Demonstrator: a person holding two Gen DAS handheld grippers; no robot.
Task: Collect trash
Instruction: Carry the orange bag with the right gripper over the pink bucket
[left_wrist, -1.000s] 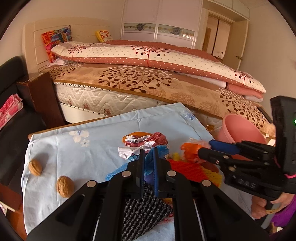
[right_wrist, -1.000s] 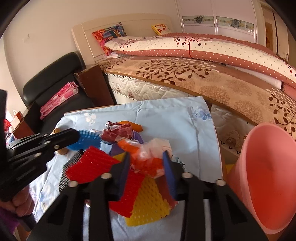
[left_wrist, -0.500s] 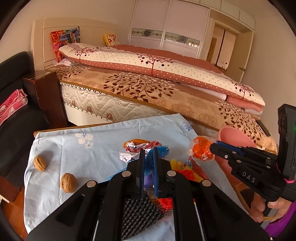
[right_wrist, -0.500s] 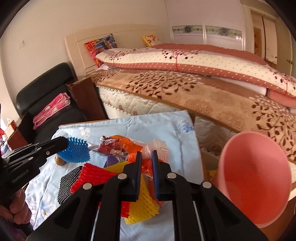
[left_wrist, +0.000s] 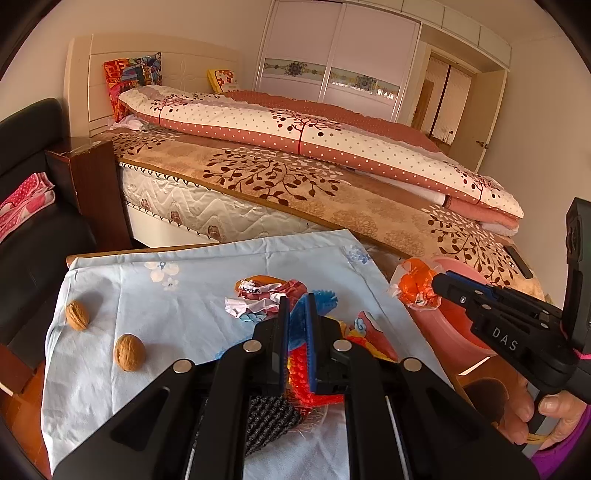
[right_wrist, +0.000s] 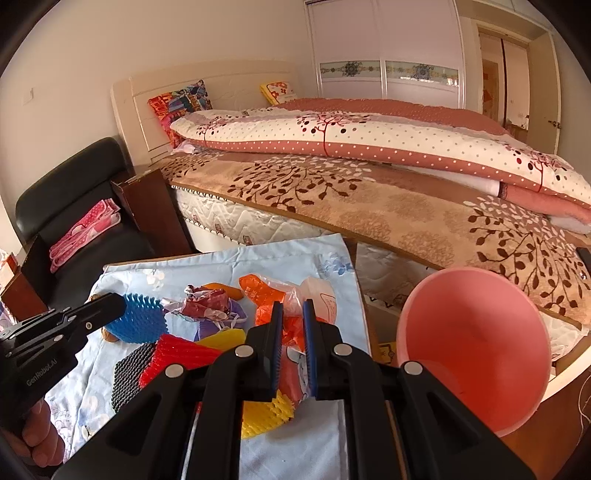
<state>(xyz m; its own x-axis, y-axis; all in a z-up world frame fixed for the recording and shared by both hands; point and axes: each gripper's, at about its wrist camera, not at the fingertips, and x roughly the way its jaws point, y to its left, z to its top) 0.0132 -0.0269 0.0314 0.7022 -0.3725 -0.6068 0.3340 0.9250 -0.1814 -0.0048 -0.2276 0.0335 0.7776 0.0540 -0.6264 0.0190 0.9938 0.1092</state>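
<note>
Trash mostly uncollected on my desk (left_wrist: 155, 295): right tool (right_wrist: 292, 325) clamps an orange wrapper (right_wrist: 266, 295) beside the pink bin (right_wrist: 476, 343), left tool (left_wrist: 296, 314) pinches blue foam netting (right_wrist: 142, 322).

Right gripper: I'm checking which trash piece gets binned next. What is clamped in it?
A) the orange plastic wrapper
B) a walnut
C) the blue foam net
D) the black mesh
A: the right gripper is shut on the orange plastic wrapper, lifted off the cloth near the pink bin; the left gripper has the blue foam net.
</note>
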